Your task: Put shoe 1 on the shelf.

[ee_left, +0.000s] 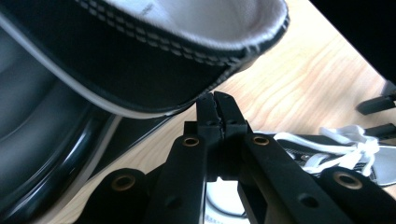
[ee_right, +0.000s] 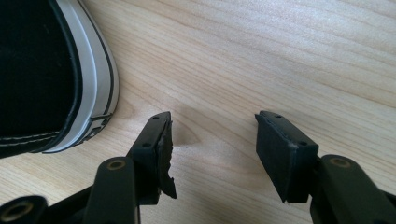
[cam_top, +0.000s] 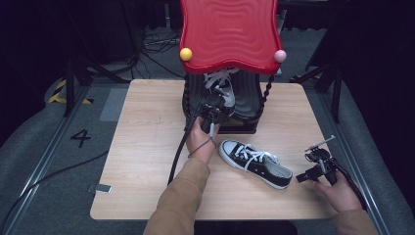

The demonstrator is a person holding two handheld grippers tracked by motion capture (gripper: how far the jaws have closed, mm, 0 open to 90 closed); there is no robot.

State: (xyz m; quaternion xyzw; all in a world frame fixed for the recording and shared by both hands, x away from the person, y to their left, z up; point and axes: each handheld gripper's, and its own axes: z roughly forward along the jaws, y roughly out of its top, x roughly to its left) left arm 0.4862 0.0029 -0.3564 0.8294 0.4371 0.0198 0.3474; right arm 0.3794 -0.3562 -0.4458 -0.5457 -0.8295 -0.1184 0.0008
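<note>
I'm seeing bare surface (cam_top: 147, 147) lying open at left; the red lid (cam_top: 230, 34) is overhanging the rack (cam_top: 247, 105), crowding my left tongs (cam_top: 215, 105).

Right gripper (ee_right: 212, 140): jaws stand well apart, rising from the bottom edge, with bare wooden table (ee_right: 280, 56) visible through the gap between them. Left fingertip pad (ee_right: 164, 154) looks ragged along its inner edge; the other pad appears as a clean block. Black sneaker (ee_right: 37, 70) with white rubber sole and a thin dark stripe lies on the table, up and to the left of the gripper. Its rounded end sits just beside the left jaw tip, apart from it. Nothing between the jaws. Faint shadow on the wood just beyond the gap.
</note>
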